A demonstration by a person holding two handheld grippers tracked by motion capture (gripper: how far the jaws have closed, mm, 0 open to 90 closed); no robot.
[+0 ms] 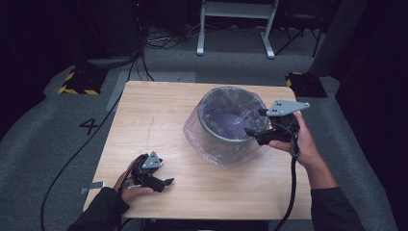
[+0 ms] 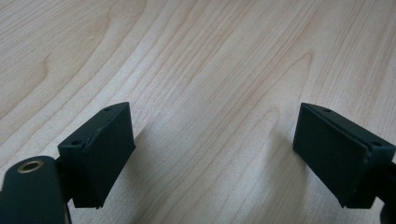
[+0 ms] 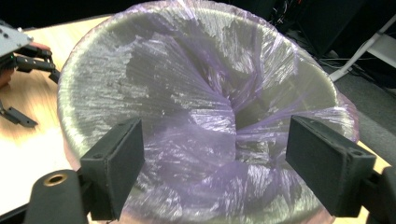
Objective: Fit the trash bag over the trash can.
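Wood table (image 1: pixel 159 120) | bin (image 1: pixel 230 126) base hidden by purple liner (image 1: pixel 226 120)

- The left gripper (image 2: pixel 212 156) is pointing down at the table (image 2: pixel 210 56), close to its surface.
- Its two black jaws are standing wide apart, one rising at the lower left and one at the lower right.
- Nothing is lying between them; bare light wood is showing in the gap.
- The wood grain is running diagonally across the view.
- Each jaw is casting a soft shadow on the wood beside it.
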